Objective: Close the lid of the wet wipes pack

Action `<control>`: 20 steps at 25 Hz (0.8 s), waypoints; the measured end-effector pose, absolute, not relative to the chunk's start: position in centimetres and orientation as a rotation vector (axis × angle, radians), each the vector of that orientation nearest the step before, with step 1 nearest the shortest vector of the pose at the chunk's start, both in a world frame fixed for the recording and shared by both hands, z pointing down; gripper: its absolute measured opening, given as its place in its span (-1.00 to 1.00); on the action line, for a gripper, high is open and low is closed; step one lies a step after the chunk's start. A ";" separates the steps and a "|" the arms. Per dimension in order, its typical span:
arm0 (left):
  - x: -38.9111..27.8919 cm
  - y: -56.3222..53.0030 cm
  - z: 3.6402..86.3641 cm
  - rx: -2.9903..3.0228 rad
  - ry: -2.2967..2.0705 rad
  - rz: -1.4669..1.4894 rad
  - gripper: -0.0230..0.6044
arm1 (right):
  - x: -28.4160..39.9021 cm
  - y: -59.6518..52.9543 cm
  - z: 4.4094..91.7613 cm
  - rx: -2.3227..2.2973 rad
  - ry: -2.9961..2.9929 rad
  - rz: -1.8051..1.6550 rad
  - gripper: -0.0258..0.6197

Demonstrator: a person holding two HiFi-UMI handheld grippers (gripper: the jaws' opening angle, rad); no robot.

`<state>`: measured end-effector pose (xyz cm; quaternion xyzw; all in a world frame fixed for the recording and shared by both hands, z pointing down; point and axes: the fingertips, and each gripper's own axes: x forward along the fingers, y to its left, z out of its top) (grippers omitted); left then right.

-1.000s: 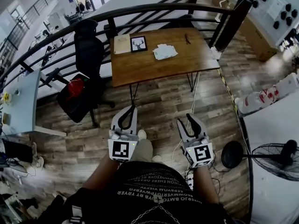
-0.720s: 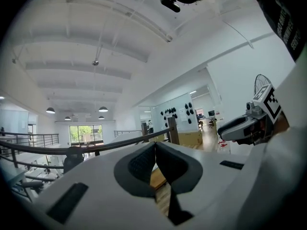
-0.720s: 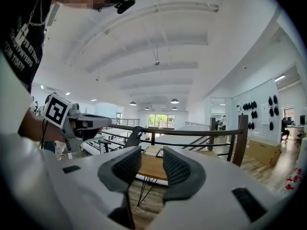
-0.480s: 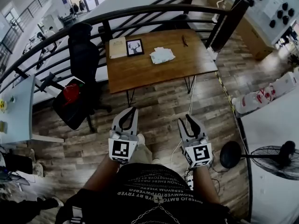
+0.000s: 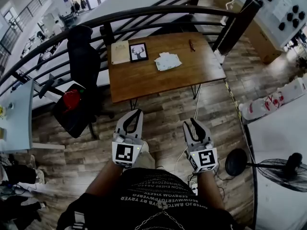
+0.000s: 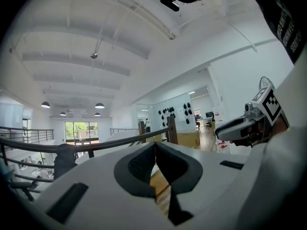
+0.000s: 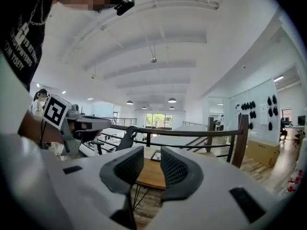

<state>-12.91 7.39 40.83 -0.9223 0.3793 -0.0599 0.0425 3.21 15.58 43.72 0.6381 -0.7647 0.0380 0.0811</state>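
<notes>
The wet wipes pack (image 5: 168,61) is a white, crumpled-looking packet on the wooden table (image 5: 192,78), far ahead of both grippers; I cannot tell how its lid stands from here. My left gripper (image 5: 136,112) is held level over the floor in front of the person, its tips touching and nothing in it; the left gripper view (image 6: 154,146) shows the pads meeting. My right gripper (image 5: 193,122) is beside it with a narrow gap between its pads (image 7: 175,169). Its jaws have just been closing, with nothing between them. The table (image 7: 149,175) shows through that gap.
On the table also lie a framed picture (image 5: 139,52), a beige board (image 5: 120,51) and a small dark item (image 5: 192,45). A black office chair (image 5: 84,56) stands at its left, a curved railing (image 5: 144,11) behind it. A floor fan (image 5: 280,169) and a white table (image 5: 283,138) are on the right.
The wooden table has come nearer and sits lower in the head view. Both grippers keep their place before the person's body, carried forward with them.
</notes>
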 end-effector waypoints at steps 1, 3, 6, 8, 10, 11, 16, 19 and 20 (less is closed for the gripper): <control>-12.7 6.9 40.9 -2.814 1.156 -0.192 -0.84 | 3.3 15.0 43.8 1.904 -2.286 0.118 -0.56; -12.2 6.0 41.0 -2.802 1.137 -0.212 -0.84 | 3.5 13.9 44.0 1.900 -2.287 0.129 -0.56; -11.2 4.7 41.3 -2.827 1.103 -0.233 -0.84 | 4.0 12.5 44.0 1.900 -2.285 0.136 -0.56; -10.6 3.7 41.4 -2.838 1.090 -0.241 -0.84 | 4.3 11.5 43.9 1.899 -2.281 0.134 -0.57; -10.2 2.8 41.4 -2.834 1.070 -0.250 -0.84 | 4.7 10.6 43.7 1.906 -2.274 0.136 -0.57; -9.9 2.3 41.4 -2.829 1.060 -0.257 -0.84 | 4.9 10.3 43.7 1.909 -2.271 0.138 -0.57; -8.9 0.4 40.6 -2.841 1.025 -0.233 -0.84 | 5.4 8.6 43.6 1.907 -2.261 0.143 -0.58; -9.0 -0.7 40.6 -2.846 1.022 -0.229 -0.84 | 5.2 7.2 43.3 1.915 -2.266 0.135 -0.58; -9.2 -1.1 40.8 -2.849 1.026 -0.236 -0.84 | 5.1 6.8 43.3 1.913 -2.266 0.136 -0.58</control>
